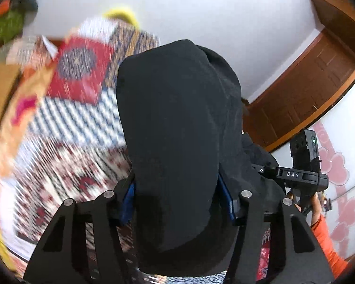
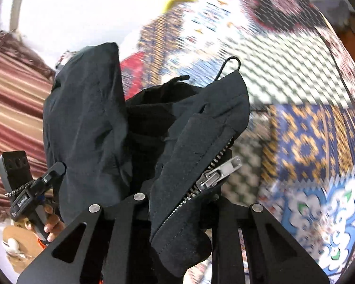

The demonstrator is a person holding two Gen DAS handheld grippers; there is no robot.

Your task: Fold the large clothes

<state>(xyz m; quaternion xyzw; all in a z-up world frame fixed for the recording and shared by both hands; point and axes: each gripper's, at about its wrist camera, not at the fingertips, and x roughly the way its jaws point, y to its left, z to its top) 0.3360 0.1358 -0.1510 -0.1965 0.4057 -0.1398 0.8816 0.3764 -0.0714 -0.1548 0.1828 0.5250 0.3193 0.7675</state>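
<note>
A black zip-up jacket (image 1: 179, 127) hangs in the air, held by both grippers. My left gripper (image 1: 177, 196) is shut on a fold of the jacket, which drapes over and hides the fingertips; only the blue pads (image 1: 128, 198) show at its sides. In the right wrist view my right gripper (image 2: 177, 203) is shut on the jacket (image 2: 87, 123) near its front edge, with the metal zipper pull (image 2: 221, 171) and drawcord (image 2: 227, 66) in sight. The other gripper shows in each view, at the right in the left wrist view (image 1: 305, 165) and at the left in the right wrist view (image 2: 28, 194).
Below lies a patterned bedspread (image 1: 66, 127) in red, white and blue, also in the right wrist view (image 2: 295, 94). A wooden door (image 1: 307, 90) and white wall (image 1: 201, 11) are behind. A striped curtain (image 2: 14, 99) hangs at left. A yellow object (image 1: 123, 15) lies at the bed's far edge.
</note>
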